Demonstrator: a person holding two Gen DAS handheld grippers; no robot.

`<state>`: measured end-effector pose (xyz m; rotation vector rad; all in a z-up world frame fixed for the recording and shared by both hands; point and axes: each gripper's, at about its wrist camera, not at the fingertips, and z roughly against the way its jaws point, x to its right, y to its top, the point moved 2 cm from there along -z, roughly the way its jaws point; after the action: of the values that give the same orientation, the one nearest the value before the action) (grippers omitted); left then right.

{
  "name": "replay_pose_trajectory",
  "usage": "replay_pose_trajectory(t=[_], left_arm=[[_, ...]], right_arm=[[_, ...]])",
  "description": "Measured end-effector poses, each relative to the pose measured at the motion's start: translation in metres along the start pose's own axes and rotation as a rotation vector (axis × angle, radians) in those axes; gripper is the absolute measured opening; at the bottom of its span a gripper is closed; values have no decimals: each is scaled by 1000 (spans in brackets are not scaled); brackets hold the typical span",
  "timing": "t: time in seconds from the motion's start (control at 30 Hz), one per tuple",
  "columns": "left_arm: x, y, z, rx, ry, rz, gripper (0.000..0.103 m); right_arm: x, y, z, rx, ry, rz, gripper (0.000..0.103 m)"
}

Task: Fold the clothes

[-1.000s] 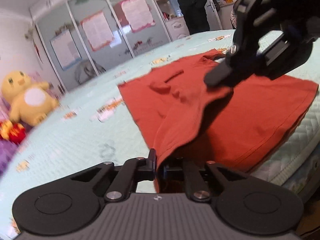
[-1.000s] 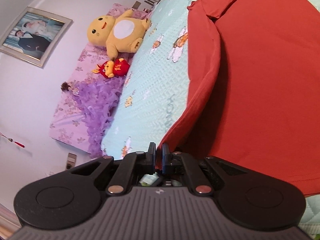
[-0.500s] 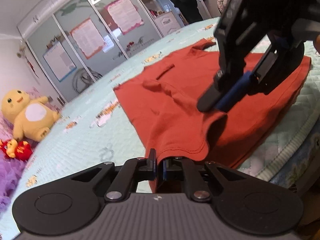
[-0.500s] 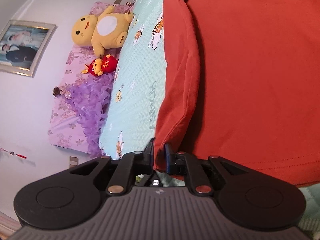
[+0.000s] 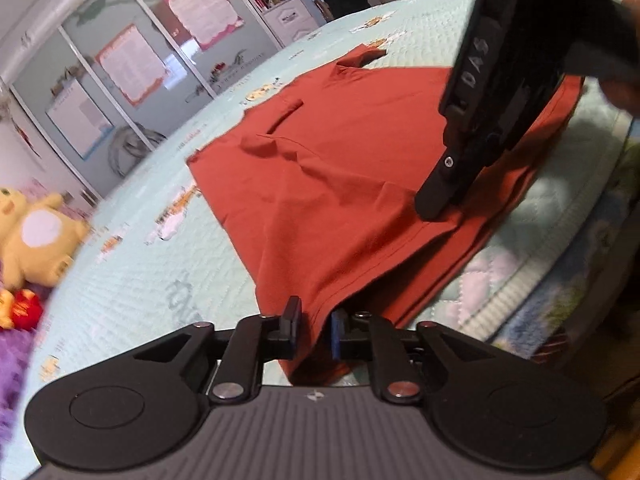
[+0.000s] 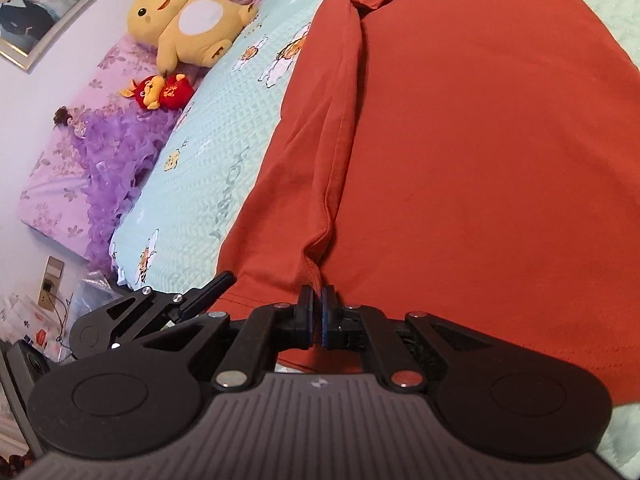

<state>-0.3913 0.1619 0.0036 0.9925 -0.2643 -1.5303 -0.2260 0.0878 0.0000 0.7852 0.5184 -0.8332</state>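
Lowered since half a second ago: both claws down toward the pale-green quilted bed (image 5: 140, 264), the carried flap no longer hanging high.

At 6 o'clock in the left wrist view, left claw (image 5: 316, 328) spread a little, looser than before, with hem cloth lying slack between the fingers and a dark gap showing at the right pad. Further right, rust-red cotton T-shirt (image 5: 340, 168) lying flat across the bed, its left side doubled over toward the middle. At 3 o'clock in that view, right claw (image 5: 434, 210) tipped down onto the shirt. From its own camera, pressed together on a pinch of the hem at 6 o'clock.

Judged as the laying-down of a lengthwise side fold, with release under way on the left. Next move likely: letting go on the right too, drawing both claws back without dragging the flap, then smoothing the ridge running up from the pinch. Yellow plush toy (image 6: 188, 20) at 10 o'clock in the right wrist view, well apart from the shirt.
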Motion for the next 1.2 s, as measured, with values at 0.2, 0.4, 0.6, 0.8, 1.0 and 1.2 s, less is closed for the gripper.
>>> replay_pose_trajectory(t=[0.2, 0.4, 0.6, 0.8, 1.0, 1.2], left_arm=[[-42, -9, 20, -7, -217, 242, 70], [-98, -35, 27, -33, -453, 662, 70], [-160, -15, 5, 96, -415, 934, 68], [-207, 66, -62, 203, -271, 850, 70], [-250, 129, -163, 253, -97, 631, 71], [-267, 159, -254, 211, -4, 371, 68]], right_arm=[[21, 6, 15, -18, 34, -35, 4], [45, 28, 43, 33, 23, -93, 13], [53, 88, 42, 224, 117, -199, 14], [71, 185, -24, 492, 133, -388, 33], [102, 245, -76, 761, 197, -378, 40], [136, 244, -99, 768, 159, -297, 52]])
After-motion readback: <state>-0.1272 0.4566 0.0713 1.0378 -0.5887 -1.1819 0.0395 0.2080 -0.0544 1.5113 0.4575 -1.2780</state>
